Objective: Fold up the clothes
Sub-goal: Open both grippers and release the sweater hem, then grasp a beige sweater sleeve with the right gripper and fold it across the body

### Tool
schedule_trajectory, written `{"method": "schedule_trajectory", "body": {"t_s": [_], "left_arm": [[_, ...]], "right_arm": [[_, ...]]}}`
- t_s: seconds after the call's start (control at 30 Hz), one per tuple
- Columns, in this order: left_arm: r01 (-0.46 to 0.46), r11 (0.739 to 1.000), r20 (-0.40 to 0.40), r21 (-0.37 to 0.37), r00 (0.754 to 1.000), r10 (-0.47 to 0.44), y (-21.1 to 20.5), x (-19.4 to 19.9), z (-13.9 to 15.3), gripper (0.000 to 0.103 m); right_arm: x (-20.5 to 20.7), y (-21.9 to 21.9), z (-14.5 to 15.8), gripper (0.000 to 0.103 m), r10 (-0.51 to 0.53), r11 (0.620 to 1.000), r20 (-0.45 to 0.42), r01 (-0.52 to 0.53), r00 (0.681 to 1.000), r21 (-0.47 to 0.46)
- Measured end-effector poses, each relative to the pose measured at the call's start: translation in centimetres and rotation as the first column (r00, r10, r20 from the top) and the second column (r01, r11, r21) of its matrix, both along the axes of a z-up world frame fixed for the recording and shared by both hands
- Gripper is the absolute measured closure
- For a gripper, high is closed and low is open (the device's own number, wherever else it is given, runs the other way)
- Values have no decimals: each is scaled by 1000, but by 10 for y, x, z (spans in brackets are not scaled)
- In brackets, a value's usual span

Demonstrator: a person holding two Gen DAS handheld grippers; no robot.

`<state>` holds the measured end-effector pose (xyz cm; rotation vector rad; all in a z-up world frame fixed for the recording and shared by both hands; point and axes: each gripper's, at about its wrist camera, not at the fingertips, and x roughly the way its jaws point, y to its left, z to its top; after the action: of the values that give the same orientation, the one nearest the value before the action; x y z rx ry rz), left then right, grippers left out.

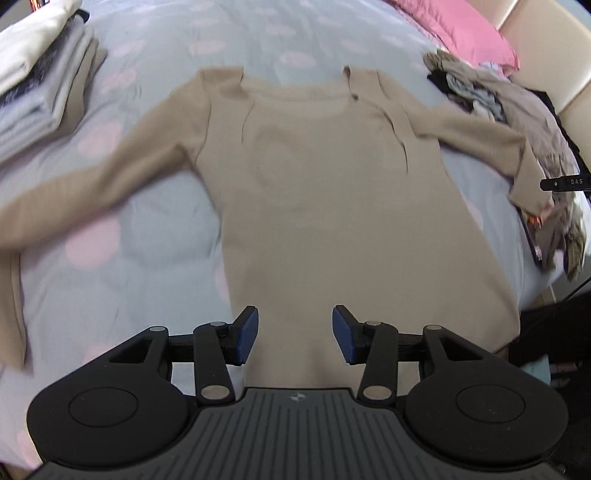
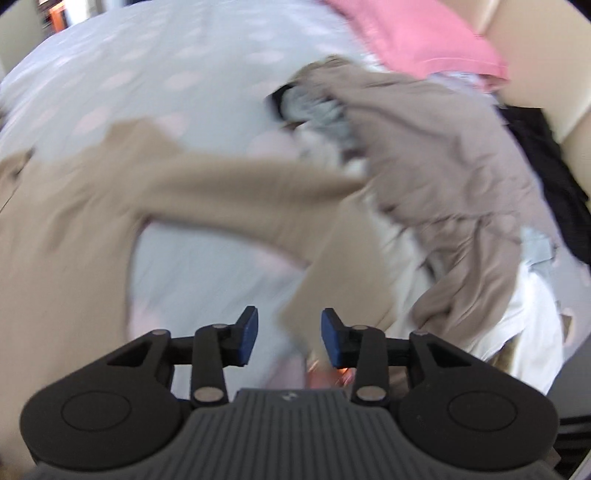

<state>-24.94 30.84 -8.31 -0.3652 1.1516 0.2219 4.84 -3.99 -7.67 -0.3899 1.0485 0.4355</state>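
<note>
Left tongs (image 1: 294, 334) and right tongs (image 2: 289, 338) both stand apart, gripping nothing, above the beige top (image 1: 332, 177) spread flat mid-frame on the bed (image 1: 129, 258), sleeves out, unfolded; folded stack (image 1: 40, 85) upper left appears done, heap (image 2: 443, 177) upper right awaits folding.

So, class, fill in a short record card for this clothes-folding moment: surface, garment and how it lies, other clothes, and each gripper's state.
surface: bed cover, pale with pink spots
garment: beige long-sleeved top, spread flat, neckline away from the camera, both sleeves out to the sides
folded stack: folded clothes at the far left
unfolded pile: loose clothes at the right, by a pink pillow
left gripper: open, over the top's hem, holding nothing
right gripper: open, near the end of the top's sleeve, not gripping it
</note>
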Motion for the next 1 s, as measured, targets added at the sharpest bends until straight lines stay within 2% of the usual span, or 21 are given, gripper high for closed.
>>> {"method": "schedule_trajectory", "body": {"t_s": [0.1,0.23,0.33,0.43,0.47,0.5,0.57,0.67,0.77,0.9,1.0], "left_arm": [[-12,1000,10,-6,1000,12,7,19,-7,60],[-49,999,-8,-23,999,49,18,36,-23,60],[-40,999,-55,16,998,41,18,47,-35,61],[-11,999,-69,40,998,13,14,56,-39,61],[-3,999,-68,39,998,6,13,58,-40,61],[0,999,-67,37,998,3,13,60,-41,61],[0,999,-66,37,998,2,12,64,-41,61],[-4,999,-53,40,999,6,11,69,-38,61],[-13,999,-30,40,999,15,9,73,-33,61],[-3,999,23,40,1000,2,2,81,-23,61],[21,999,63,46,998,-24,-7,87,-14,61]], "right_arm": [[24,4,-13,56,-64,998,-22,65,998,12],[40,15,-32,56,-108,994,-11,108,994,-26],[55,21,-44,56,-118,991,13,119,993,-62],[67,21,-57,59,-137,987,5,137,991,-86],[71,20,-61,62,-144,985,2,143,990,-93],[73,19,-64,75,-154,984,-4,153,988,-97],[76,14,-66,94,-174,981,-21,172,984,-93],[74,5,-54,99,-186,983,-72,185,980,-17],[65,4,-27,100,-150,983,-108,160,983,89],[50,17,18,100,-25,962,-142,63,990,267],[34,40,41,100,94,938,-143,-39,985,345]]}}
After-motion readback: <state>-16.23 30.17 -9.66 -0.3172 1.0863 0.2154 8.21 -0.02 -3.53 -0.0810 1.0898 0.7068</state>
